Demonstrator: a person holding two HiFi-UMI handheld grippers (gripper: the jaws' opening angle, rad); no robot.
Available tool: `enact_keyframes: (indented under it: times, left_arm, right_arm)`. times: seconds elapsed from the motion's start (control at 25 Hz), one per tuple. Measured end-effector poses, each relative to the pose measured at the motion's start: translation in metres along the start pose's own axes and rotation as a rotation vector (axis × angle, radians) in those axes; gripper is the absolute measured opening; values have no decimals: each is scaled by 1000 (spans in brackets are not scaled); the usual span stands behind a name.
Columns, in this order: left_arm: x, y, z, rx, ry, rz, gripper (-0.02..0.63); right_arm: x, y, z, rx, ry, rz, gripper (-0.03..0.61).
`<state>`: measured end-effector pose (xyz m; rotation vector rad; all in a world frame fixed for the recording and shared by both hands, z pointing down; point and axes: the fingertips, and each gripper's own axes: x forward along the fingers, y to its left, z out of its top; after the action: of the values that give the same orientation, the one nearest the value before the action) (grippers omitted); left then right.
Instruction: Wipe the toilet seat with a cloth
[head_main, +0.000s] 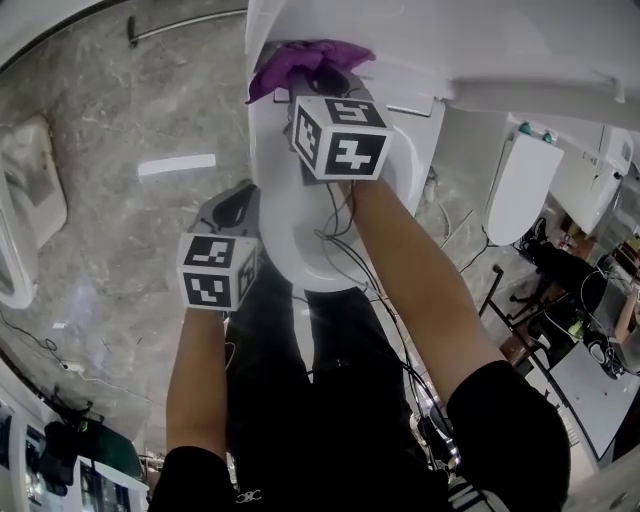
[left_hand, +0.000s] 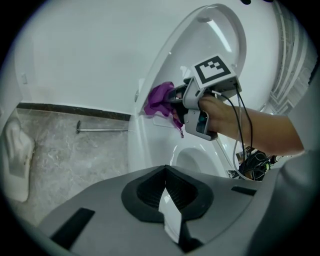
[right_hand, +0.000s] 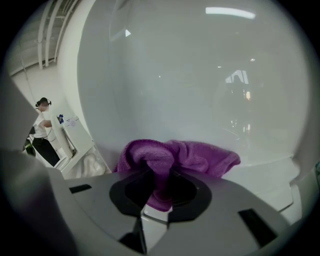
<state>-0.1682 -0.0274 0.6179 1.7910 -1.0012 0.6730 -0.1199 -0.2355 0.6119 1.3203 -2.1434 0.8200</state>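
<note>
While left tool (left_hand: 167, 199) sits closed, empty, right tool (right_hand: 157, 192) clamps one purple cloth (right_hand: 202, 157) at one toilet (head_main: 272, 205).

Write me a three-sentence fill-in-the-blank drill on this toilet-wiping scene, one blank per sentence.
1. The right gripper is shut on a ____ cloth.
2. The left gripper has its jaws ____, with nothing between them.
3. The cloth is held against a white ____.

Missing words: purple; shut; toilet.
</note>
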Motion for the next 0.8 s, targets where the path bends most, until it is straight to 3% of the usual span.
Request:
enact_keyframes:
  times: [0.2, 0.64, 0.8]
  left_arm:
    - [3, -4, -4, 10, 20, -10, 6]
    - [3, -1, 1, 14, 20, -10, 6]
    - [2, -6, -8, 13, 32, -12, 8]
  right_arm:
    - [16, 39, -1, -14, 41, 100, 74]
    - [8, 47, -13, -131, 10, 149, 74]
    - [5, 47, -50, -96, 110, 167, 75]
